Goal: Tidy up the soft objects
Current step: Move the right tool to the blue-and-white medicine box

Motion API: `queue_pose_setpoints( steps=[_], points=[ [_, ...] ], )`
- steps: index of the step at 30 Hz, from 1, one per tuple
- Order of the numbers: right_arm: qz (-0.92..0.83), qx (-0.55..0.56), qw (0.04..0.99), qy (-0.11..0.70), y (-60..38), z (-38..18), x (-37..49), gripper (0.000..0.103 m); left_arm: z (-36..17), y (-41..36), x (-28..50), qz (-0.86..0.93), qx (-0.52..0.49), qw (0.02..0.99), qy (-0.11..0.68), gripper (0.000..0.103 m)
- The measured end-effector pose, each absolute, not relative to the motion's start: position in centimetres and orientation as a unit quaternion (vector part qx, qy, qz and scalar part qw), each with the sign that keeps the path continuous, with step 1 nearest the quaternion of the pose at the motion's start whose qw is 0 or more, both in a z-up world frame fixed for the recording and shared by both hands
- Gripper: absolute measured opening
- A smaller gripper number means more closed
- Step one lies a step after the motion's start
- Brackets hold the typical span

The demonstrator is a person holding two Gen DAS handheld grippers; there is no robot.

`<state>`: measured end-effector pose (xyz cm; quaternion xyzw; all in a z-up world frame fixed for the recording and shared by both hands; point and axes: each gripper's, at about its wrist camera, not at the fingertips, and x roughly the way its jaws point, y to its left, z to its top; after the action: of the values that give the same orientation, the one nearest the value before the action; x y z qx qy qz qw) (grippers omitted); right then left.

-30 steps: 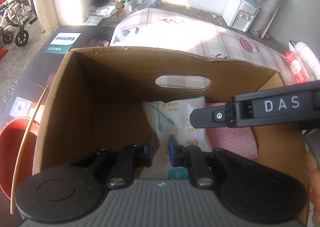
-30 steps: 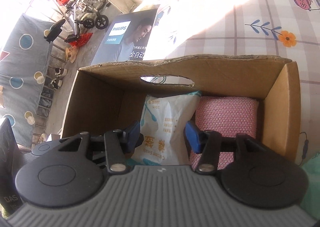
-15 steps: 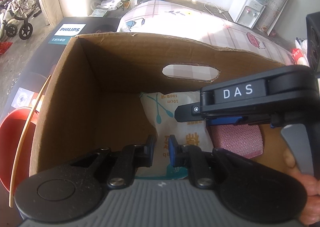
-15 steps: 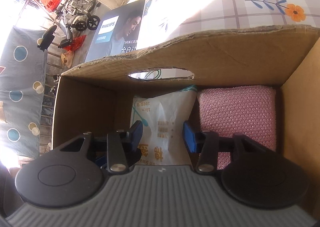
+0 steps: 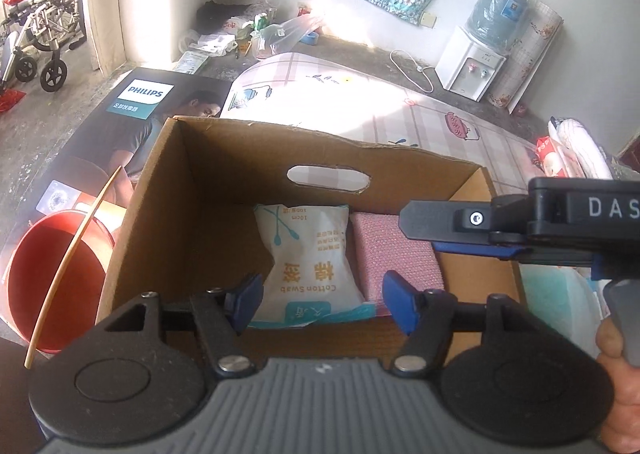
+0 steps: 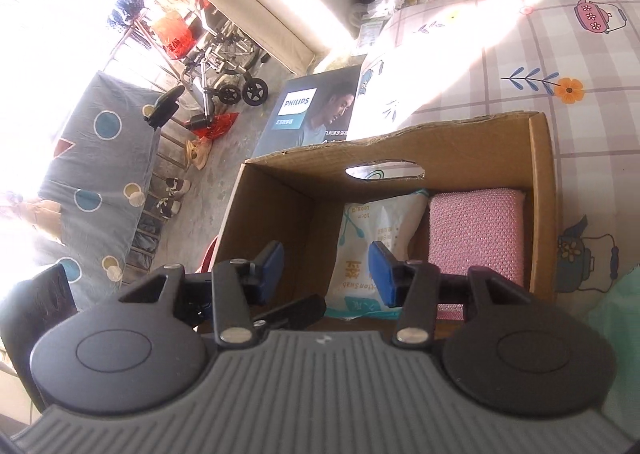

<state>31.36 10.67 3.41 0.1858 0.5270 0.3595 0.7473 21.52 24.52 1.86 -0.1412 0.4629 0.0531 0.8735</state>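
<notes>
A cardboard box [image 5: 192, 214] [image 6: 280, 214] holds a white cotton swab pack [image 5: 308, 262] [image 6: 372, 238] and, to its right, a pink textured sponge pad [image 5: 392, 250] [image 6: 476, 234]. My left gripper [image 5: 320, 300] is open and empty above the box's near edge, over the pack. My right gripper [image 6: 326, 270] is open and empty above the box's near left part. In the left wrist view the right gripper's finger [image 5: 460, 220] reaches in from the right over the box's right side.
The box stands on a checked patterned cloth [image 5: 360, 110] [image 6: 520, 66]. A red bucket with a stick [image 5: 52, 274] is left of the box. A Philips carton [image 5: 140, 114] lies beyond. Tissue packs [image 5: 560, 154] and a pale green soft item [image 5: 556, 294] lie right.
My left gripper has opened from nearly shut and pulled up and back. My right gripper has lifted out of the box and opened wider. The pack and pad have not moved.
</notes>
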Motion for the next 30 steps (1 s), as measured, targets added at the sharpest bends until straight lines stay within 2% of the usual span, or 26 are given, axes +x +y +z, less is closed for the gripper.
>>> queue_pose_setpoints(
  steps=[3,9,15,18,24,30],
  points=[
    [0.372,0.195,0.757,0.501,6.5,5.7,28.7,0.049,4.0,22.6,19.7,0.039,-0.138,0.888,0.436,0.082],
    [0.346,0.219,0.792,0.454,-3.2,8.1,23.7,0.053,6.7,17.0,17.4,-0.026,-0.118,0.906,0.405,0.088],
    [0.263,0.202,0.845,0.419,-13.2,9.0,20.9,0.054,7.6,9.8,17.3,-0.1,-0.07,0.911,0.394,0.089],
    [0.223,0.193,0.853,0.431,-17.5,8.3,21.8,0.054,7.3,6.8,18.2,-0.12,-0.061,0.909,0.395,0.089],
    [0.144,0.149,0.836,0.508,-23.6,3.1,27.6,0.055,5.4,1.3,20.5,-0.138,-0.05,0.896,0.418,0.088],
    [0.129,0.096,0.816,0.555,-23.1,-1.6,32.3,0.054,3.8,-1.5,22.1,-0.14,-0.046,0.884,0.444,0.086]
  ],
)
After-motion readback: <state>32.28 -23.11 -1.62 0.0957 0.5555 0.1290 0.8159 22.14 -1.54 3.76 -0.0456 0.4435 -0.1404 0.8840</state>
